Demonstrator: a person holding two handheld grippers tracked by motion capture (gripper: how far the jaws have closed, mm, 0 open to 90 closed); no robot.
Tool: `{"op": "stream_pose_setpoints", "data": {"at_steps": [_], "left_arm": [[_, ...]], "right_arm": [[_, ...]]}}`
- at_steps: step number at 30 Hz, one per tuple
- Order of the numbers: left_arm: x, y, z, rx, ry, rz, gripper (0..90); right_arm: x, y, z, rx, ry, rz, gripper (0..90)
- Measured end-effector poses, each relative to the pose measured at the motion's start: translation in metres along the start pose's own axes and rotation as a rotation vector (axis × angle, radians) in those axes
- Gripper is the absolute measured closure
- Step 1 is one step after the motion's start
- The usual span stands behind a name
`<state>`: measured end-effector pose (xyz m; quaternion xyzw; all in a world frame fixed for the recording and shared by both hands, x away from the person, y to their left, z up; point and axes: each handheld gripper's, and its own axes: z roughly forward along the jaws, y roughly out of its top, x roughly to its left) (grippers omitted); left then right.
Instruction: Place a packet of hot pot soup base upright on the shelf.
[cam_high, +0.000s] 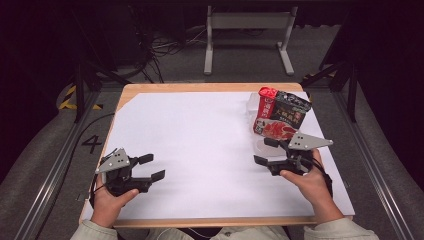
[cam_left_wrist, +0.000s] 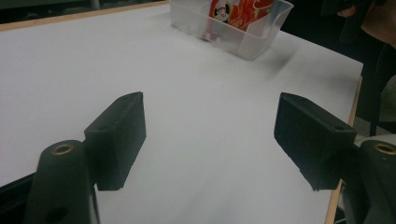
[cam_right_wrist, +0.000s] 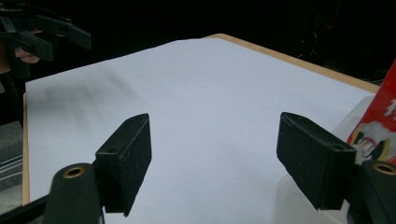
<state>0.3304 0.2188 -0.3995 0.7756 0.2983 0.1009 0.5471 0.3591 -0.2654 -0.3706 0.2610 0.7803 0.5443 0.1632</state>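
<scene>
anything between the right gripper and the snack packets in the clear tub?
Nothing visible. The right gripper, jaws open, sits just in front of the clear plastic tub holding the red and black snack packets; only bare white table sheet lies between, apart from the tub's own wall.

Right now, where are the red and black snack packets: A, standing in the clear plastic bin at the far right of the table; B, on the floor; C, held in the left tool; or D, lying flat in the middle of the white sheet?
A: the snack packets stand in the clear plastic bin near the table's far right, just beyond the open, empty right tool.
</scene>
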Motion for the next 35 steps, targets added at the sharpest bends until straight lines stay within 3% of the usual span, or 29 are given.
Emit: {"op": "stream_pose_setpoints", "data": {"at_steps": [5, 10, 13, 16, 17, 19, 21, 24, 30, 33, 35], "left_arm": [[0.0, -0.003, 0.005, 0.001, -0.006, 0.013, 26.1], [-0.001, -0.005, 0.007, 0.006, -0.001, 0.025, 26.0], [-0.001, -0.008, 0.01, 0.003, 0.003, 0.036, 26.1], [0.0, -0.013, 0.014, 0.014, 0.005, 0.038, 26.9], [0.001, -0.013, 0.015, 0.014, 0.01, 0.04, 27.3], [0.002, -0.015, 0.015, 0.011, 0.013, 0.039, 27.4], [0.003, -0.016, 0.016, 0.012, 0.013, 0.034, 27.3], [0.004, -0.017, 0.019, 0.028, 0.017, 0.026, 27.3], [0.005, -0.018, 0.02, 0.041, 0.037, 0.036, 26.5], [0.007, -0.02, 0.021, 0.045, 0.043, 0.031, 25.3], [0.008, -0.021, 0.021, 0.049, 0.044, 0.019, 24.7]], "right_arm": [[0.004, -0.019, 0.011, 0.046, -0.004, -0.008, 26.6], [0.005, -0.034, 0.018, 0.063, -0.001, 0.015, 26.1], [0.005, -0.043, 0.023, 0.098, -0.017, -0.001, 26.0], [0.0, -0.06, 0.032, 0.125, 0.013, 0.052, 27.4], [-0.001, -0.064, 0.034, 0.152, -0.001, 0.045, 27.4], [-0.001, -0.065, 0.035, 0.179, -0.014, 0.041, 27.5], [-0.002, -0.065, 0.036, 0.187, -0.044, 0.049, 27.5], [-0.002, -0.065, 0.036, 0.19, -0.052, 0.058, 27.6], [-0.002, -0.065, 0.035, 0.185, -0.044, 0.057, 27.1], [-0.003, -0.065, 0.034, 0.162, -0.006, 0.085, 26.4], [-0.004, -0.064, 0.034, 0.157, -0.004, 0.084, 26.4]]}}
